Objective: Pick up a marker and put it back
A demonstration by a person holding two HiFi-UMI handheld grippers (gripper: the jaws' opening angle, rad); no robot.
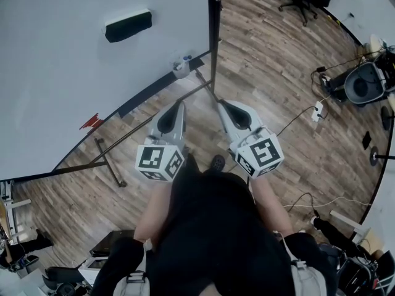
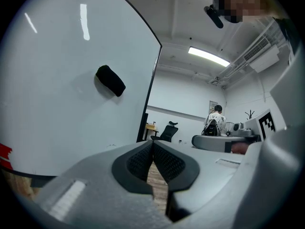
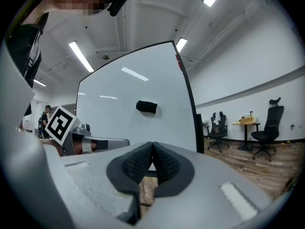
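The left hand-held gripper (image 2: pixel 153 146) and right hand-held gripper (image 3: pixel 152 147) are held pressed together, empty. Possible markers (image 1: pixel 181 65) are seen at twelve o'clock, beside the whiteboard (image 1: pixel 74 73).

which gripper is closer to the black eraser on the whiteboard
Left. The left gripper is off the whiteboard, down-right of the eraser; the right gripper lies farther right.
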